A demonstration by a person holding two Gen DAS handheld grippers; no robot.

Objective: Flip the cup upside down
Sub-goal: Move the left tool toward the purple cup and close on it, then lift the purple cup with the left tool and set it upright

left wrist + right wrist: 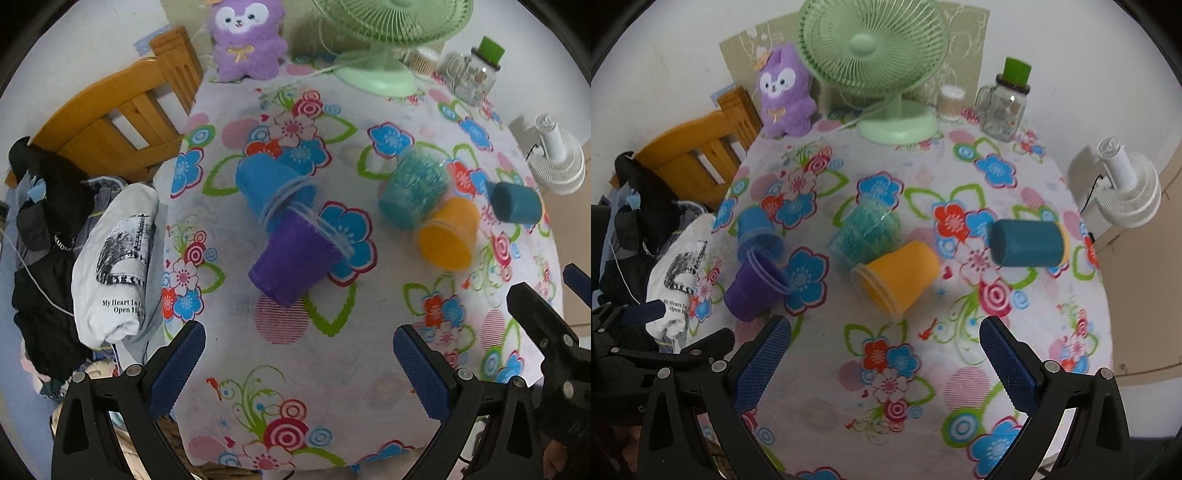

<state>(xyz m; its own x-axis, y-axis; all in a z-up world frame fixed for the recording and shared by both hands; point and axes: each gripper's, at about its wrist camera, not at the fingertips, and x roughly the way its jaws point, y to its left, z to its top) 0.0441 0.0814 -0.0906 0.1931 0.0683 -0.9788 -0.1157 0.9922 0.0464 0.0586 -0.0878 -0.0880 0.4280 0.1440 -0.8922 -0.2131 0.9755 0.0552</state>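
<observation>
Setting, left wrist view: floral tablecloth (pixel 295 350) is covering the table, with a green fan (pixel 373 70), a purple plush toy (pixel 245 40) and a glass jar with a green lid (pixel 476 74) standing along the far edge.
Writing: white shirt (pixel 114 266) is lying off the left edge, showing "My Heart Is" and "Open Hig"; the remaining letters are folding out of sight.
Cups: blue cup (pixel 264 184) and purple cup (pixel 291 262) are lying on their sides near the middle, rims touching; teal cup (pixel 413 188) and orange cup (pixel 448 236) are lying tipped toward the right edge; dark blue cup (pixel 517 201) is lying nearest that edge.
Hard to make out: teal cup is blurring heavily; fan head is being cut off at the top.
Left gripper (pixel 299 363): hovering above the near edge, jaws spread wide and grasping nothing.
Right gripper (pixel 546 325): showing only partly at the right margin.

Setting, right wrist view: same tablecloth (pixel 960 350), with the fan (pixel 875 55), plush toy (pixel 785 92) and jar (pixel 1003 107) lining the far edge; a white fan (pixel 1126 192) is standing off the right edge.
Writing: shirt (pixel 676 273) is showing "My Heart Is" and "Open H".
Cups: orange cup (pixel 899 277) is lying on its side at the middle; teal cup (pixel 868 234) just behind it; dark blue cup (pixel 1027 242) toward the right edge; blue cup (pixel 755 230) and purple cup (pixel 753 286) at the left edge.
Right gripper (pixel 886 360): pointing at the orange cup from the near edge, jaws released wide, touching nothing.
Left gripper (pixel 642 312): sitting at the left margin, mostly cut off.
</observation>
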